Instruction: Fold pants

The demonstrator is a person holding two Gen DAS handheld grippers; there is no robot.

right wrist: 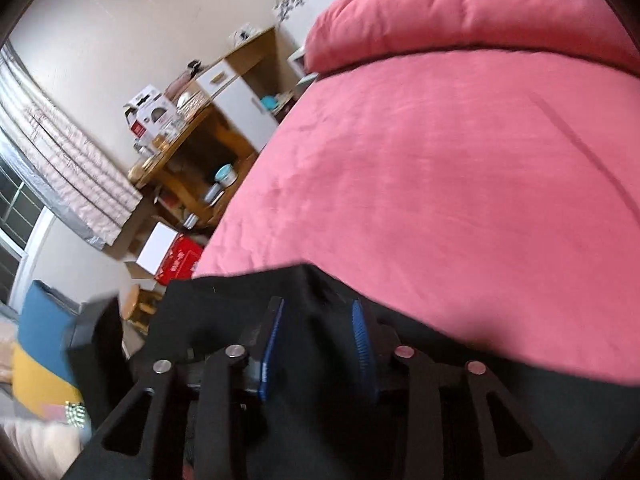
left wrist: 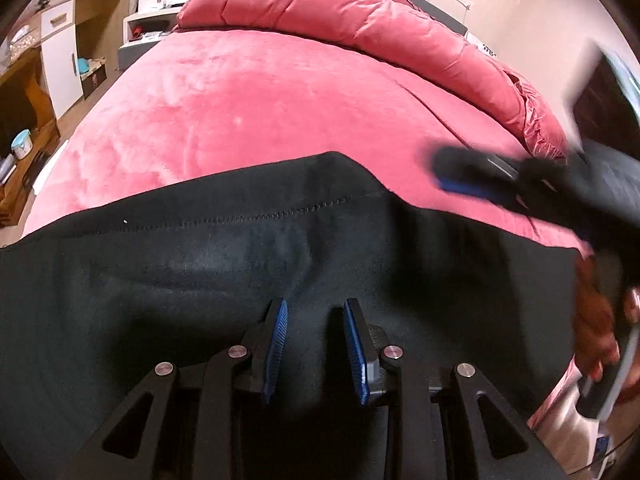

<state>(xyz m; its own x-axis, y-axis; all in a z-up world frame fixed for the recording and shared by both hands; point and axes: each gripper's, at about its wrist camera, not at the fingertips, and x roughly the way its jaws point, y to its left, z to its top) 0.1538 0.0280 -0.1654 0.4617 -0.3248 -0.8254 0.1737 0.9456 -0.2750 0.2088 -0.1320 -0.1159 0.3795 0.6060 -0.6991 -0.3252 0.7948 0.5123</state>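
Black pants (left wrist: 240, 272) lie on a pink bed cover (left wrist: 248, 108), a stitched hem running across the left wrist view. My left gripper (left wrist: 316, 308) is low over the cloth, jaws apart with black fabric between the blue pads (left wrist: 276, 344). My right gripper (right wrist: 320, 312) has its jaws apart with a raised fold of the black pants (right wrist: 224, 300) between them; whether it pinches the cloth is unclear. The right gripper also shows blurred at the right of the left wrist view (left wrist: 472, 172).
A rolled pink duvet (left wrist: 360, 20) lies along the head of the bed. Wooden shelves and a white cupboard (right wrist: 216, 92) stand left of the bed, with boxes (right wrist: 176, 260) on the floor. A hand (left wrist: 596, 320) holds the right gripper.
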